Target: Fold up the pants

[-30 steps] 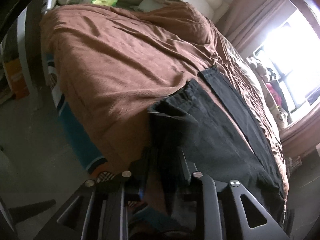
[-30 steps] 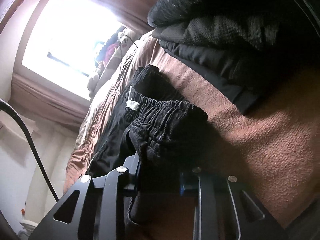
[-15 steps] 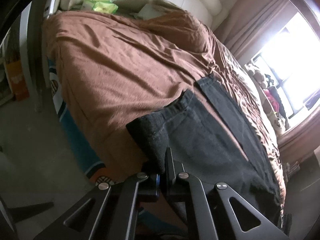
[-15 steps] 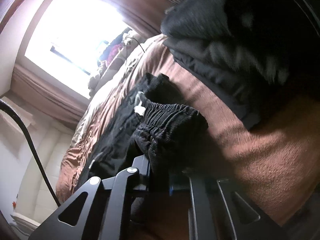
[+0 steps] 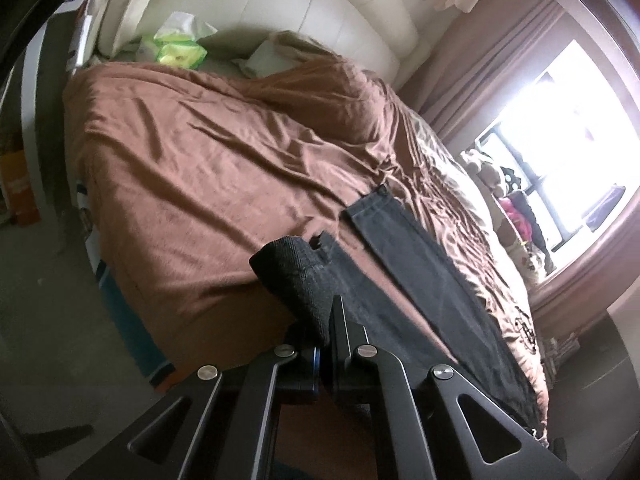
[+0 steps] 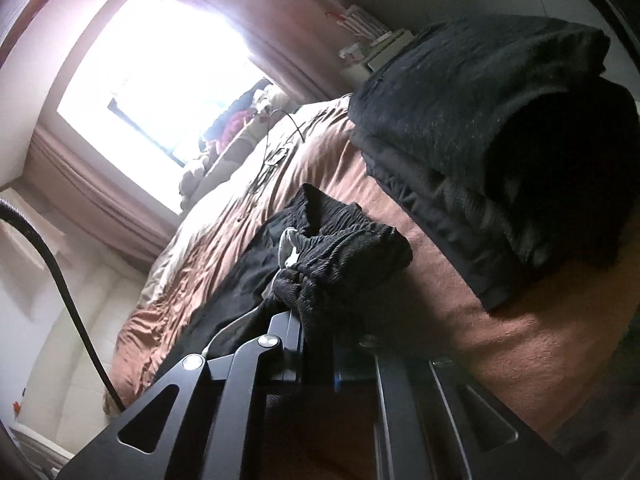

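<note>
A bed (image 5: 224, 184) under a rumpled brown blanket (image 5: 192, 168) fills the room, a bright window (image 6: 160, 68) at its far side. Black pants (image 5: 420, 300) lie along its near edge. The left hand-held gripper (image 5: 326, 320) pinches a leg cuff; the right hand-held gripper (image 6: 316, 332) clamps the bunched waistband, its far finger hidden.
</note>
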{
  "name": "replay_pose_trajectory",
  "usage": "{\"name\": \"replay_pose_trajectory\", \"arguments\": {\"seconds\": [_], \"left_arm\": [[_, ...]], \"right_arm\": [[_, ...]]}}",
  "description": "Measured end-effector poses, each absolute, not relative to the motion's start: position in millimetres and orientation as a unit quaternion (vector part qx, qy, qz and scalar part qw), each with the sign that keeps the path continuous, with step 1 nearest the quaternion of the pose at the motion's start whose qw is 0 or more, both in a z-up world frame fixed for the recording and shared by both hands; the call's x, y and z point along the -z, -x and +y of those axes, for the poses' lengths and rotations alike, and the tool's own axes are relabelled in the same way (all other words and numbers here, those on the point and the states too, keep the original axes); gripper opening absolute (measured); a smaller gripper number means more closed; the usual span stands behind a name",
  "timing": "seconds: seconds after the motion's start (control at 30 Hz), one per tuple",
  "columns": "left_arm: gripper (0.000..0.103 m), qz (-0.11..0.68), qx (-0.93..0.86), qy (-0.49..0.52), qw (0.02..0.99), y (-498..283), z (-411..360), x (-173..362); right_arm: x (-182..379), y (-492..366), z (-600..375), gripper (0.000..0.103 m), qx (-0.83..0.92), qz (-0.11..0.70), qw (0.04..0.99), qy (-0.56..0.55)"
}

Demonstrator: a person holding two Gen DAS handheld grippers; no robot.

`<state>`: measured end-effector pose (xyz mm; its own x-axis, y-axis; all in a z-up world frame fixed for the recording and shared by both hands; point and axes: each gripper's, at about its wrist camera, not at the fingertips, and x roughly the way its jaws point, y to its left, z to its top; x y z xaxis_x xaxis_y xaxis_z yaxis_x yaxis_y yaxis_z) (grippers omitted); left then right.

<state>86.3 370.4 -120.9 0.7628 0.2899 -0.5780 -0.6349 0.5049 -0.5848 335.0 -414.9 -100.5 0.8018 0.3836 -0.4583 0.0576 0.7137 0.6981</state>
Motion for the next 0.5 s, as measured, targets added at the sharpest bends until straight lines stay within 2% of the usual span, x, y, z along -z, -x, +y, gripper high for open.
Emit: {"name": "replay_pose_trajectory", "arguments": {"seconds": [0.17, 0.5], "left_arm": [[0.003, 0.204, -0.266, 0.406, 0.85, -102, 376, 109], [0.003, 0.176, -0.254, 0.391, 0.867, -129, 389, 62]], "right_arm": [[87, -338, -401, 0.006, -0.087, 0.318, 0.881, -0.338], [47, -363, -397, 0.006, -0.097, 0.304, 0.888, -0.33]]}}
